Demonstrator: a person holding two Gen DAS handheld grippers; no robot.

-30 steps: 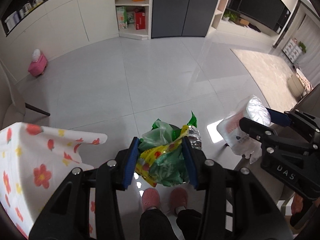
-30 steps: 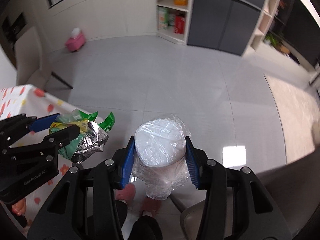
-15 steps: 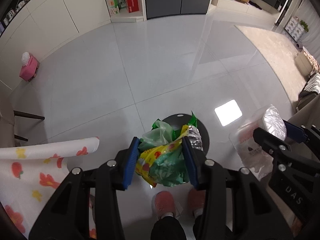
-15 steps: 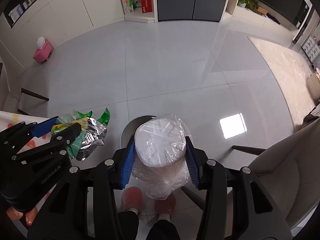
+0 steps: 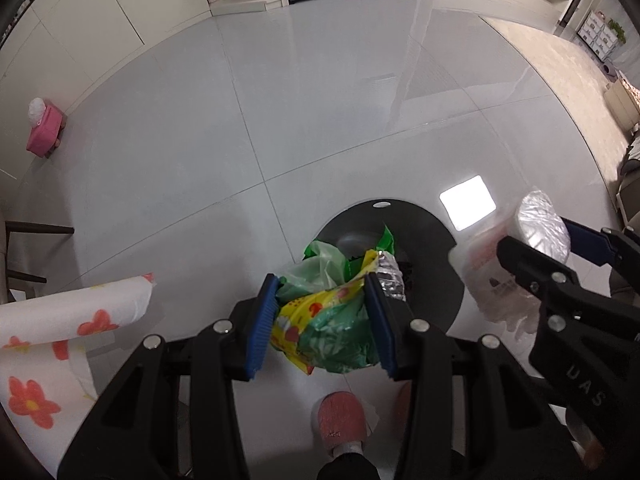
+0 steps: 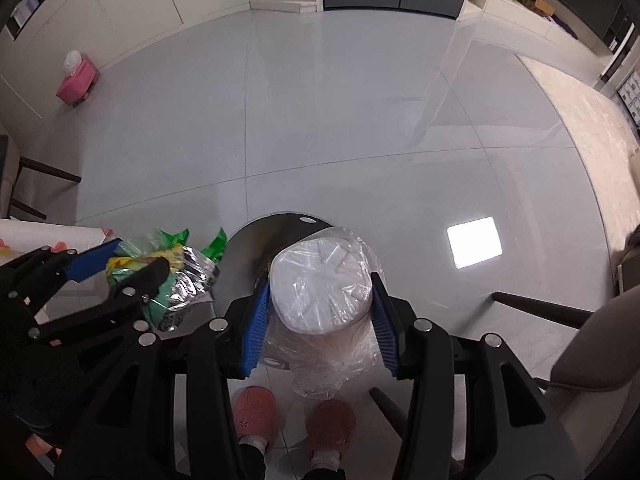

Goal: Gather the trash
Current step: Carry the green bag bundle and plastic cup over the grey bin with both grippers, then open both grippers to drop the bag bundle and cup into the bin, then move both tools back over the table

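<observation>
Left wrist view: the left gripper (image 5: 324,328) has its jaws pinching a crumpled wad of wrappers (image 5: 332,312), green and yellow plastic with a scrap of foil sticking out past the right pad. The blue pads (image 5: 262,324) press on both sides of the wad, so it is squeezed into one lump and nothing hangs loose. Straight beyond the wad sits the dark round bin (image 5: 424,240) on the floor (image 5: 280,100), its mouth facing up, so the wad is held right over the opening, ready, I judge, to be dropped in.

In the right wrist view, the right gripper (image 6: 318,312) clamps a white disc-shaped pack wrapped in clear film (image 6: 320,284), the jaws set against its two edges, with loose film trailing down below. The bin (image 6: 256,240) shows behind and to the left of the pack, largely hidden by it; whether the pack is fully over the mouth is hard to tell from here. Both grippers point steeply down and sit just beside each other, which suits dropping both loads into the one bin.

A corner of a flowered tablecloth (image 5: 60,328) hangs at the left, and pink slippers (image 6: 256,412) stand under the grippers.
</observation>
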